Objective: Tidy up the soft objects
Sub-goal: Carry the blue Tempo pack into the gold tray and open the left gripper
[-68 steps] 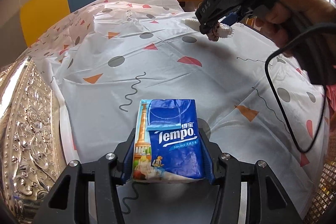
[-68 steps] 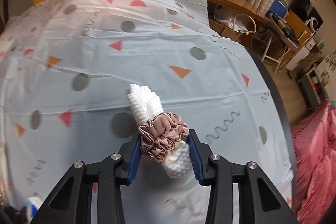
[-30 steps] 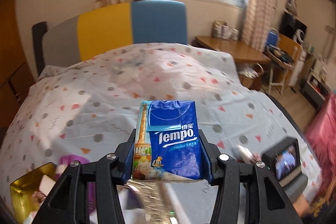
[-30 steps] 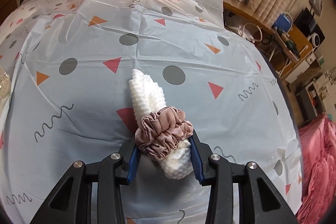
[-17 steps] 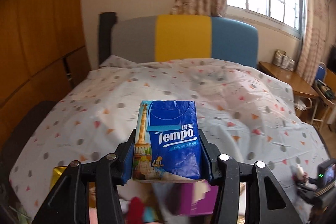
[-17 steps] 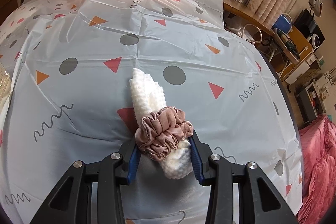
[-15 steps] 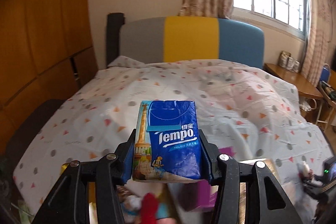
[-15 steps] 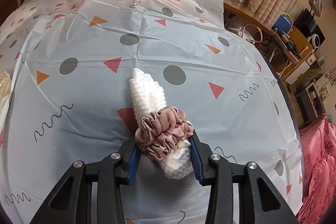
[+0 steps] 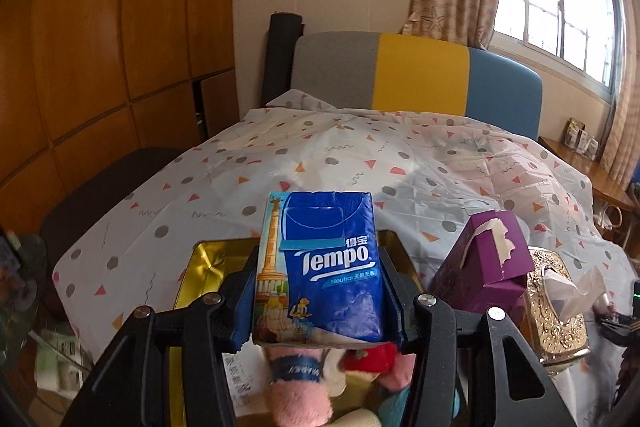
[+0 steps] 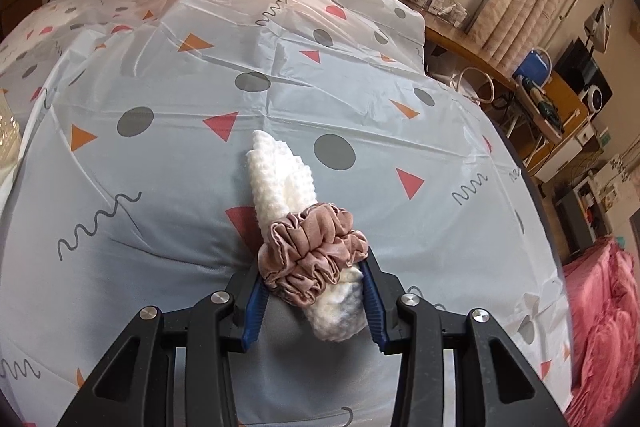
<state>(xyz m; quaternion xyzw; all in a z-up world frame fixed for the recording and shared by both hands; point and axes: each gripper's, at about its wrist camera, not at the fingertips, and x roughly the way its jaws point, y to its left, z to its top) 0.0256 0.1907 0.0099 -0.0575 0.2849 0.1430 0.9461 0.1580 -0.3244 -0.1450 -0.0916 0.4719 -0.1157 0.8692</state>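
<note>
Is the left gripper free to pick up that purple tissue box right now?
Probably not: the left gripper is shut on a blue Tempo tissue pack, filling its jaws. The purple tissue box itself stands unobstructed alongside.

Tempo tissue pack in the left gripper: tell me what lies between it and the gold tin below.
No barrier shows. The left gripper holds the Tempo tissue pack over the open gold tin. Soft toys, a pink plush and something red, already lie right under the pack. The purple tissue box stands to the right.
</note>
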